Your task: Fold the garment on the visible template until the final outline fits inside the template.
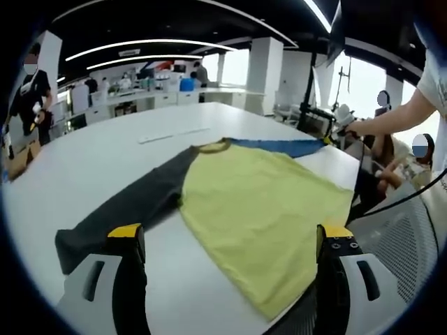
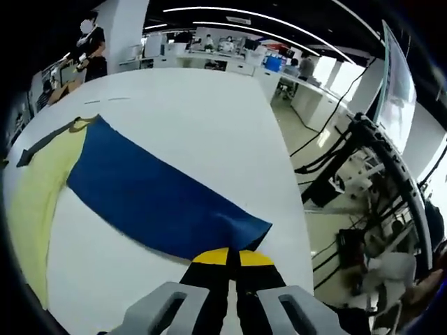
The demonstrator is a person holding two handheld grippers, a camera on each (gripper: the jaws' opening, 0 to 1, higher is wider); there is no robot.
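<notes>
A shirt with a yellow body [image 1: 258, 209], a dark grey sleeve [image 1: 133, 209] and a blue sleeve [image 1: 279, 146] lies flat on the white table [image 1: 105, 160]. My left gripper [image 1: 230, 234] hangs open above the near hem, its jaws wide apart and holding nothing. In the right gripper view the blue sleeve [image 2: 154, 192] stretches away across the table toward the yellow body [image 2: 31, 188]. My right gripper [image 2: 231, 257] is shut on the blue sleeve's cuff at the table's edge. A person's arm [image 1: 398, 115] reaches to that cuff.
A thin pale strip [image 1: 174, 134] lies on the table beyond the collar. A grey mesh seat [image 1: 405, 230] sits by the table's right edge. Black stands and cables [image 2: 356, 174] crowd the floor beside the table. People stand at the far desks [image 1: 31, 91].
</notes>
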